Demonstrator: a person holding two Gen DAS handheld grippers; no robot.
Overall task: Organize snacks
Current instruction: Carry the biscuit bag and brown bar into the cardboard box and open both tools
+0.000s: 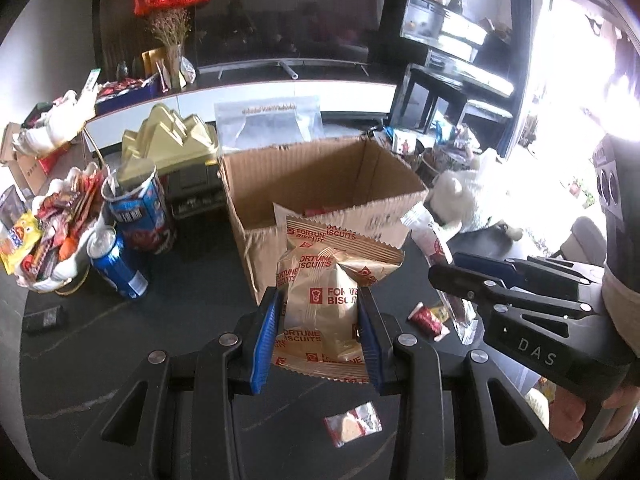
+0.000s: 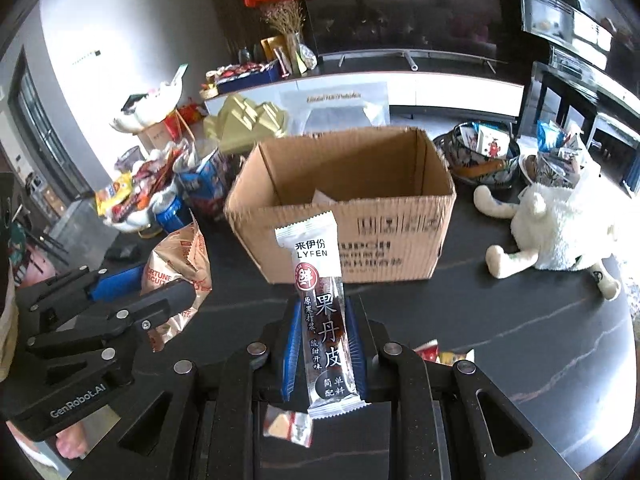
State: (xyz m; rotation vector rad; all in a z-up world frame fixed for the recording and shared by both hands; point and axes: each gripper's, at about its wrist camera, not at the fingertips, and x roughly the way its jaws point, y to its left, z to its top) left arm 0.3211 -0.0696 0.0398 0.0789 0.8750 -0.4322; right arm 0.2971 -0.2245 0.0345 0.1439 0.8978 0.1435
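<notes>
Left wrist view: the left tongs (image 1: pixel 320 320) are closed partway, blue pads pressing both sides of a bunch of gold foil packets printed "Fortune Biscuits" (image 1: pixel 332 280), held up in front of an open brown corrugated cardboard box (image 1: pixel 264 240). Something red and a pale packet edge show inside the box; the rest of its inside is hidden. Left of it stand a blue cylindrical tin (image 1: pixel 138 210), a blue drink can (image 1: pixel 118 266) and a white dish heaped with bright wrapped sweets (image 1: pixel 52 232). A small red-and-silver wrapped sweet (image 1: pixel 352 424) lies on the dark surface (image 1: pixel 180 292) below the tongs.

Right wrist view: the right tongs (image 2: pixel 324 340) are fully closed on a long clear-and-white snack bar wrapper printed "Lyfen" (image 2: pixel 322 308), upright before the same box, where a pale packet corner is visible inside. A white plush toy (image 2: pixel 552 232) lies to the right, near a patterned bowl of packets (image 2: pixel 480 160).
</notes>
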